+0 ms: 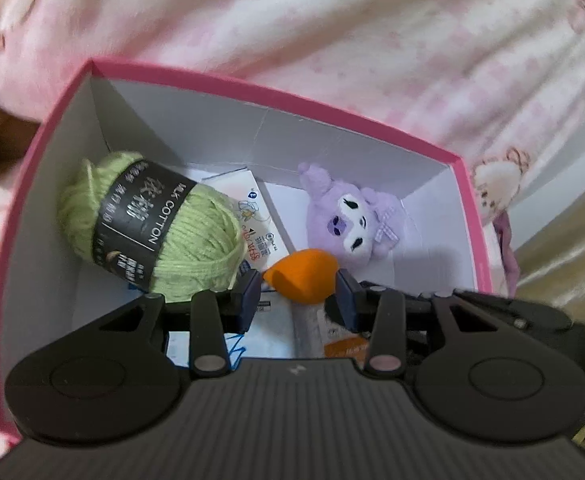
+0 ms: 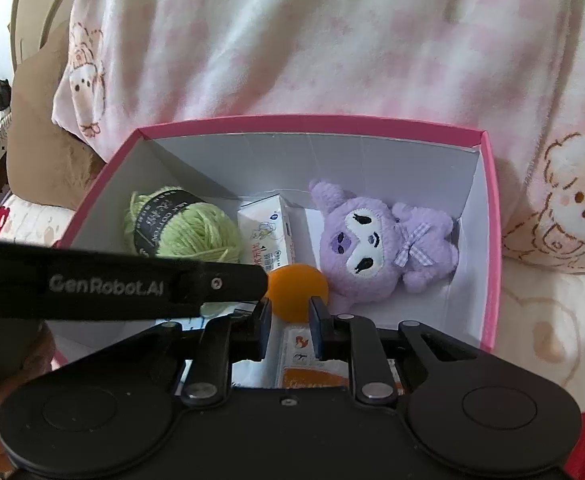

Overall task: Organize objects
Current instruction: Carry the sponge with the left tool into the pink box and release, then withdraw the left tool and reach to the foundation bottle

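Holding the orange sponge [image 1: 302, 276] over the pink box [image 1: 252, 84], the left tongs [image 1: 299, 280] pinched it only at its two sides, jaws part-open around the soft body. Risk was the foam squeezing out and landing wherever. Yarn [image 1: 152, 220] sat left, carton [image 1: 248, 216] behind, plush [image 1: 352, 220] right, all inside the box.

Right-wrist view: right tongs [image 2: 290, 308] were narrowly apart with the sponge [image 2: 298, 284] at their tips; I couldn't tell if the pads pressed it. The left tongs' arm [image 2: 132, 280] crossed just in front. Both tongs crowded one small thing, so a collision or tug-of-war could have knocked it onto the plush [image 2: 384, 240] or packets [image 2: 312, 364] below.
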Motion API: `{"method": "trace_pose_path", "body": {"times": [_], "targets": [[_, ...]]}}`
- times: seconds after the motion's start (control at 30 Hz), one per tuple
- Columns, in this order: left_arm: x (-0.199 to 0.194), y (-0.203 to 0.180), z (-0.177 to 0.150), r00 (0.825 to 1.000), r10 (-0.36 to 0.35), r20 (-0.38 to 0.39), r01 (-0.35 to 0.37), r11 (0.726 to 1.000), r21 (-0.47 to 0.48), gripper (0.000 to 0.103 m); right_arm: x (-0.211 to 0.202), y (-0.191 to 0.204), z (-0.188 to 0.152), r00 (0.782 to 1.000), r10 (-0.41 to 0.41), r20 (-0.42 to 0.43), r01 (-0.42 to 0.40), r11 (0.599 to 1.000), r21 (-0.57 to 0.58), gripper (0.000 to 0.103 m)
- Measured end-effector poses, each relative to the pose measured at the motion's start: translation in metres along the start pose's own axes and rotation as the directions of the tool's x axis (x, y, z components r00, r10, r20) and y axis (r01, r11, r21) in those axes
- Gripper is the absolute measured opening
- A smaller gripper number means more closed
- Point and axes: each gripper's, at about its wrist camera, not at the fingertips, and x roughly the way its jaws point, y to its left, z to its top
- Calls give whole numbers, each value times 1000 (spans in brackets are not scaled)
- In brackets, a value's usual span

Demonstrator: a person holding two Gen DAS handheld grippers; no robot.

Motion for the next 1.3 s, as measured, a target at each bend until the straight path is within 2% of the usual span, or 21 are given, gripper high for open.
{"method": "trace_pose_path", "body": {"times": [0.13, 0.23, 0.4, 0.5, 0.73, 0.93, 1.03, 1.2, 1.3], "targets": [[-18, -8, -5, 1000, 12, 5, -12, 999, 48, 42, -22, 6, -6, 1000, -2, 29, 2, 1000, 3, 28], [-40, -14, -7, 1000, 10, 11, -11, 998, 66, 44, -45, 12, -12, 999, -2, 52, 2, 1000, 1, 34], [-87, -24, -15, 999, 27, 31, -30, 995, 95, 50, -94, 31, -23, 995, -25, 95, 26, 1000, -3, 53], [-116, -28, -21, 998, 44, 44, -50, 991, 125, 52, -117, 41, -33, 993, -40, 111, 38, 999, 14, 53], [-178, -42, -40, 992, 110, 67, -123, 960, 250, 58, -162, 71, -58, 991, -2, 133, 0, 1000, 15, 56], [-220, -43, -65, 991, 114, 75, -132, 944, 303, 64, -195, 103, -70, 995, 42, 93, -35, 997, -76, 62], [-232, -37, -78, 987, 142, 75, -158, 938, 309, 65, -210, 119, -79, 996, 43, 82, -32, 991, -127, 64], [-242, -18, -98, 988, 144, 57, -155, 943, 294, 68, -222, 141, -94, 997, 50, 59, -39, 983, -179, 69], [-246, -8, -110, 989, 138, 53, -148, 936, 319, 68, -224, 152, -104, 998, 41, 38, -33, 978, -208, 69]]}}
